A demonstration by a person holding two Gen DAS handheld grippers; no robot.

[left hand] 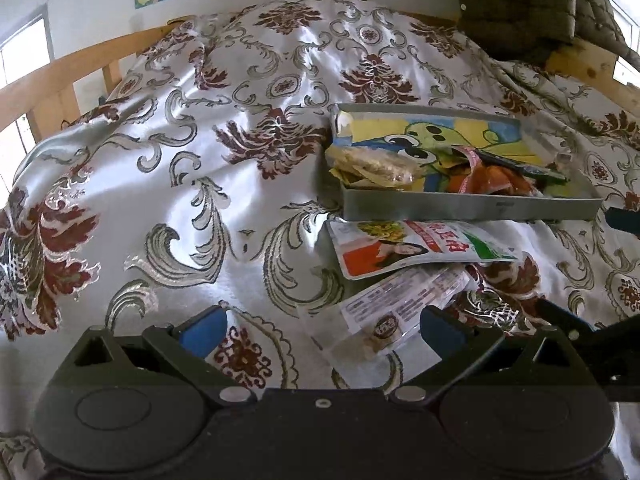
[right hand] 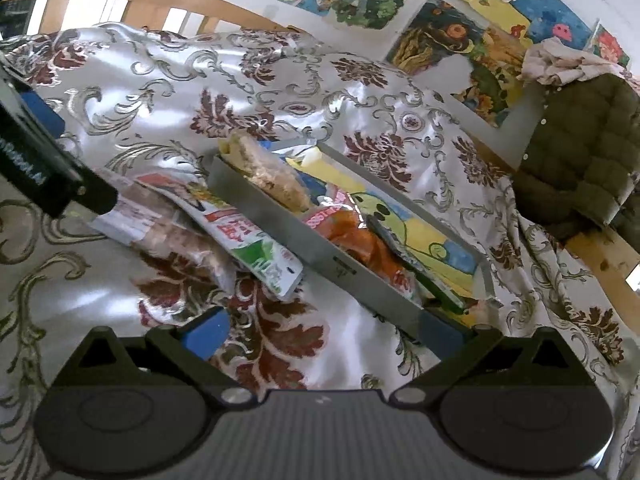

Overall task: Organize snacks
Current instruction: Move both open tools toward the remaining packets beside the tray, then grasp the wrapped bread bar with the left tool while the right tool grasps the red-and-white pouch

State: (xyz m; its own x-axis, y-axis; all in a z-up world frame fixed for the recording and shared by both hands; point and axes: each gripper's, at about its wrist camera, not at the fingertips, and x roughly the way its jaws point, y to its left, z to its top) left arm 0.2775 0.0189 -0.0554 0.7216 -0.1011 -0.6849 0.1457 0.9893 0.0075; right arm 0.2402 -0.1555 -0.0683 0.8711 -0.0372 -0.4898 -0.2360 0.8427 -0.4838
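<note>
A grey tray (left hand: 460, 202) with a cartoon-printed bottom lies on the patterned cloth. It holds a clear cracker pack (left hand: 376, 166), an orange packet (left hand: 488, 182) and a dark flat packet (left hand: 520, 168). In front of the tray lie a white, red and green pouch (left hand: 416, 246) and a clear pack with a white label (left hand: 392, 312). My left gripper (left hand: 322, 330) is open and empty, its right finger next to the clear pack. My right gripper (right hand: 324, 330) is open and empty by the tray (right hand: 360, 276) corner. The pouch (right hand: 248, 240) and the clear pack (right hand: 168, 232) lie left of it.
The silver and maroon cloth (left hand: 200, 152) covers a surface with a wooden rail (left hand: 60, 72) behind. An olive padded jacket (right hand: 580, 152) lies at the far right. Cartoon posters (right hand: 460, 20) hang on the wall. The left gripper's body (right hand: 36, 160) shows at the right wrist view's left edge.
</note>
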